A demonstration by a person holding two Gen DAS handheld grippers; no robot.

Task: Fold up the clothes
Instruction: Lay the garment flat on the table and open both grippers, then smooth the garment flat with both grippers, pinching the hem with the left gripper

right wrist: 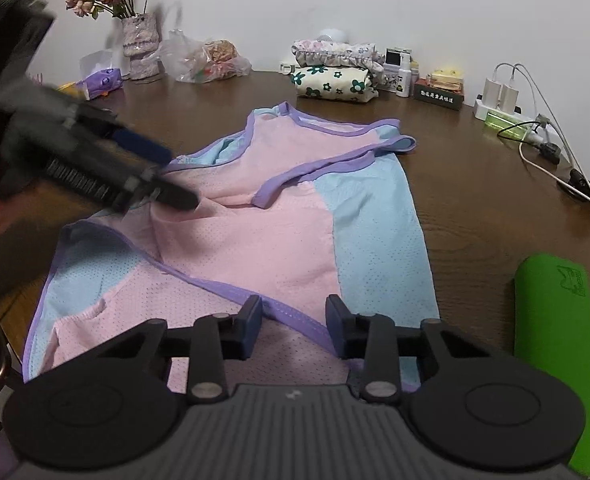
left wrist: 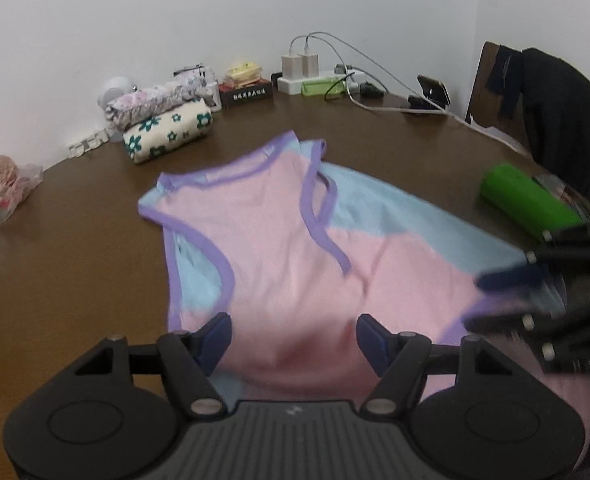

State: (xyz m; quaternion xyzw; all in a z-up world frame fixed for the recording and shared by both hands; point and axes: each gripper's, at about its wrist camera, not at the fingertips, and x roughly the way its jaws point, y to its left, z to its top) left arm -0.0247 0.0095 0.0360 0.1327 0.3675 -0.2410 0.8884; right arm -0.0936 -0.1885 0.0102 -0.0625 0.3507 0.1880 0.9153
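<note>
**Claws low over the vest hem**

Left claw (left wrist: 293, 338) stands wide apart over the near edge of the pink and blue vest (left wrist: 279, 248), its pads clear of the cloth. Right claw (right wrist: 294, 326) is about half open, the purple hem running between its fingers, pads not pressing. The vest lies spread on the brown worktop (left wrist: 75, 240), folded clothes (right wrist: 335, 80) well behind it and a green roll (right wrist: 555, 340) to the right.

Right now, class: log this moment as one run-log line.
step: fold start | garment: pink-and-blue vest flat on table | left hand-held gripper: open | right hand-held gripper: open
</note>
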